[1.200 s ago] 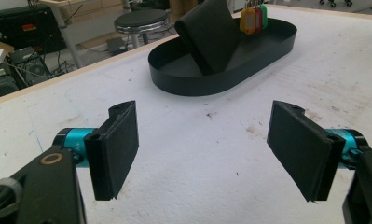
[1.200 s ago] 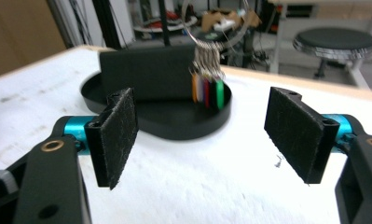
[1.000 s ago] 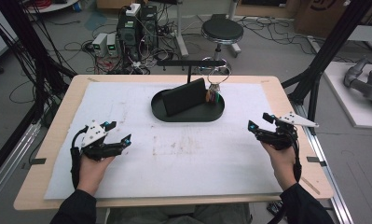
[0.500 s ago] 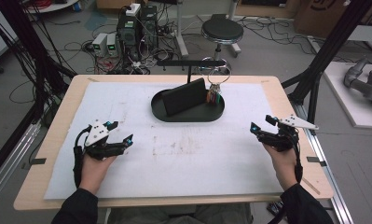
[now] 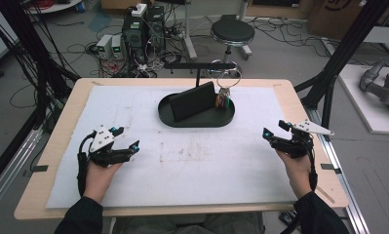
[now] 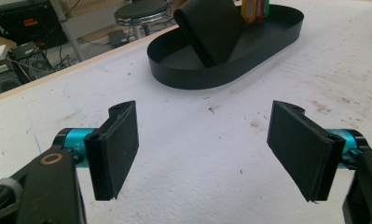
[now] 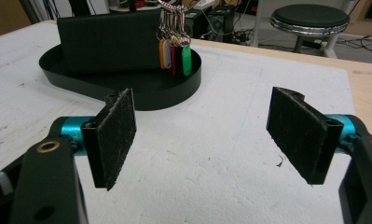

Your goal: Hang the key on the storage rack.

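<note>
you have one wooden table [image 5: 60, 126] before you, and one white foam sheet [image 5: 202, 170] covers nearly all of its top. toward twelve o'clock on that sheet sits one black oval tray [image 5: 196, 121], and in it stands one black wallet-like case [image 5: 192, 101], leaning upright on its edge. at the tray's three o'clock end hangs one bunch of keys [image 5: 223, 97] on a ring from the bar of one thin black stand [image 5: 198, 68]; in the right gripper view you can count a white, a red and a green tag on that bunch [image 7: 174, 53], dangling just inside the tray wall. you hold two grippers. your left gripper [image 5: 125, 146] sits near eight o'clock on the sheet, and your right gripper [image 5: 272, 132] near four o'clock, both well apart from the tray. each has its two jaws spread wide with nothing between them; the left gripper view shows bare foam in the gap [image 6: 202, 154], and the right gripper view [image 7: 200, 149] the same. compared with half a second ago, your left gripper has slid a little toward six o'clock and your right has barely shifted, while tray, case and keys lie as they were.
</note>
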A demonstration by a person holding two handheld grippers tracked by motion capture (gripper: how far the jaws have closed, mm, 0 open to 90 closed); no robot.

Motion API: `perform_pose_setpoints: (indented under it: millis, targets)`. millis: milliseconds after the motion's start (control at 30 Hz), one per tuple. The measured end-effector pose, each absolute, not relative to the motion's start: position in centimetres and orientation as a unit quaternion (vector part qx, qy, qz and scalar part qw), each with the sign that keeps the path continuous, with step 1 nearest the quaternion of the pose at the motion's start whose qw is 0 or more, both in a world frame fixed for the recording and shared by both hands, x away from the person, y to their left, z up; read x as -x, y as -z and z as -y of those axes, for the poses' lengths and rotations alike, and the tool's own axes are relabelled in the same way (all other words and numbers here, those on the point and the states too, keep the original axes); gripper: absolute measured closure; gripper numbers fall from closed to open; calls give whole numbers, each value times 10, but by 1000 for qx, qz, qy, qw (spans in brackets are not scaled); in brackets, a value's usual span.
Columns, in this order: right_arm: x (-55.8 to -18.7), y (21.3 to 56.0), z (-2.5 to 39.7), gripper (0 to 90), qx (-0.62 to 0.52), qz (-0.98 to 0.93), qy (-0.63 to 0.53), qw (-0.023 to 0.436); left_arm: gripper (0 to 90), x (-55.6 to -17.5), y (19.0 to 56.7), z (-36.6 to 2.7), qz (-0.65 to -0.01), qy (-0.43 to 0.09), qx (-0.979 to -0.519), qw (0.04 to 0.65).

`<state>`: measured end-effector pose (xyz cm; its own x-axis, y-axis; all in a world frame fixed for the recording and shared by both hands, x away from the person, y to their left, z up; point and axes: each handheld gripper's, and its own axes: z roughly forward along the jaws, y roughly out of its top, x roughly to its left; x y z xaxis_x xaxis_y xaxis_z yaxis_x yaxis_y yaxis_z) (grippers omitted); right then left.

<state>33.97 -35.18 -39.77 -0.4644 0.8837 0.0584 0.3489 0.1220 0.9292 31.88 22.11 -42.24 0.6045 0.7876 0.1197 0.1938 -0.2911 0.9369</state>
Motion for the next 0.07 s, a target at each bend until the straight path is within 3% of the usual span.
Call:
perform_pose_setpoints:
  millis: [67]
  targets:
    - [-340,398,351,242,-439,-700,-494,270,249,-319,422,-221,-330,-300,-745,495]
